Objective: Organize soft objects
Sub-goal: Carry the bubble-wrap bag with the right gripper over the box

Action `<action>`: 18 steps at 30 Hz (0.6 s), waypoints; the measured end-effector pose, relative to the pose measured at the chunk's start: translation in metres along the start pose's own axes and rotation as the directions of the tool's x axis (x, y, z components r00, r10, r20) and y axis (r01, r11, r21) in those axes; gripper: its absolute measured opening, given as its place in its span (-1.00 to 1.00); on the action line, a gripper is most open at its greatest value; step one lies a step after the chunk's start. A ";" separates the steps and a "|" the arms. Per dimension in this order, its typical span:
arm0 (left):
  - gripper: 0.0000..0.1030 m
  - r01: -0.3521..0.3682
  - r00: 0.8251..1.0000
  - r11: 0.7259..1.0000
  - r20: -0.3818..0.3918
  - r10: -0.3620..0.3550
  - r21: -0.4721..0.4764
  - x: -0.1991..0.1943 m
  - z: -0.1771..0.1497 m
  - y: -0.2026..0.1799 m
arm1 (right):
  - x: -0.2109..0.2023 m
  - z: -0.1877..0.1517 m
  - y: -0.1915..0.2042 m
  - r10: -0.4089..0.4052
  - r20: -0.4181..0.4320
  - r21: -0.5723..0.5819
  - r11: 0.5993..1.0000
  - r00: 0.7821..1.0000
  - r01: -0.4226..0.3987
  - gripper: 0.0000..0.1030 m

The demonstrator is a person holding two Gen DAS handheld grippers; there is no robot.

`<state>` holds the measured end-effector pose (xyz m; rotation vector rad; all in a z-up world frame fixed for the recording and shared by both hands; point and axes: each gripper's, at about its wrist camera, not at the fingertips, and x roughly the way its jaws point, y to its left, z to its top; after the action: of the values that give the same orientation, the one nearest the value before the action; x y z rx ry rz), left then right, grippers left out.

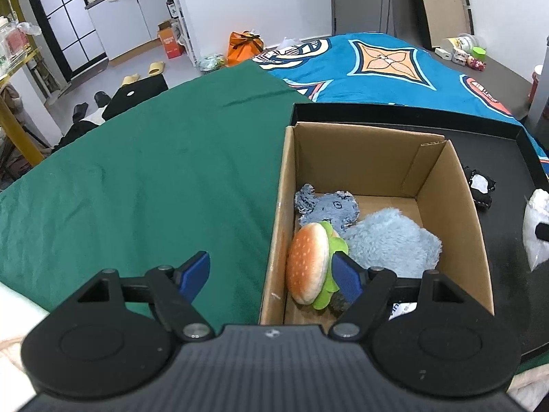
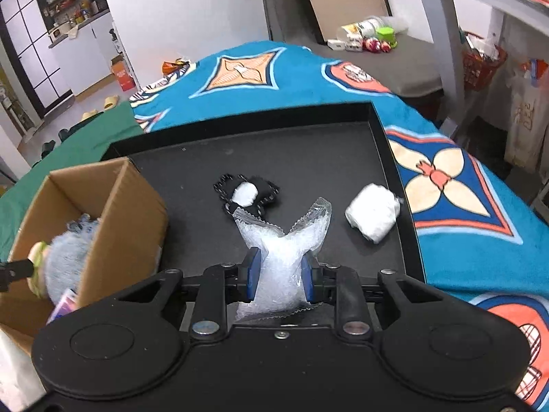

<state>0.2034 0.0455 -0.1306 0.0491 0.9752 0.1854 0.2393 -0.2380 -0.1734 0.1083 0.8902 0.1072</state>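
The left gripper is hanging wide and empty over the cardboard box wall beside a burger plush, while the right gripper is squeezing a clear bag above the black tray.

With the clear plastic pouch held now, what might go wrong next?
1. The right gripper pinches the clear crinkly plastic pouch low down; it may slip out.
2. The brown cardboard box already holds three plush toys, and the open left gripper straddles its near wall, so the hands may collide there.
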 end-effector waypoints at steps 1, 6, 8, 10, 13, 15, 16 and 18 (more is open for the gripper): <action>0.49 0.005 1.000 1.000 0.000 -0.005 -0.001 0.001 0.000 0.000 | -0.003 0.002 0.002 0.001 0.005 -0.004 1.000 1.000 -0.001 -0.52; 0.48 0.032 0.999 0.999 0.012 -0.032 -0.008 0.001 -0.002 0.002 | -0.016 0.014 0.018 0.011 0.023 -0.029 1.000 1.000 -0.010 -0.52; 0.42 0.043 0.999 0.999 0.015 -0.043 -0.016 0.001 -0.002 0.004 | -0.019 0.017 0.025 0.020 0.028 -0.043 0.999 0.999 -0.018 -0.51; 0.42 0.051 0.999 0.999 0.015 -0.050 -0.020 0.001 -0.004 0.005 | -0.023 0.021 0.033 0.022 0.034 -0.060 0.998 0.999 -0.020 -0.51; 0.38 0.057 0.998 0.998 0.016 -0.056 -0.018 0.001 -0.006 0.007 | -0.026 0.025 0.045 0.033 0.036 -0.078 0.996 0.999 -0.030 -0.51; 0.32 0.064 0.998 0.998 0.019 -0.064 -0.021 0.000 -0.007 0.009 | -0.028 0.027 0.054 0.037 0.039 -0.094 0.995 0.999 -0.033 -0.51; 0.29 0.068 0.998 0.997 0.019 -0.067 -0.022 -0.001 -0.007 0.010 | -0.029 0.027 0.058 0.039 0.039 -0.101 0.994 0.998 -0.035 -0.51; 0.21 0.071 0.997 0.997 0.018 -0.070 -0.025 -0.001 -0.008 0.012 | -0.031 0.028 0.066 0.046 0.038 -0.116 0.992 0.998 -0.041 -0.51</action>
<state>0.1944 0.0570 -0.1323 -0.0074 0.9562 0.1327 0.2389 -0.1782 -0.1228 0.0224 0.8392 0.1958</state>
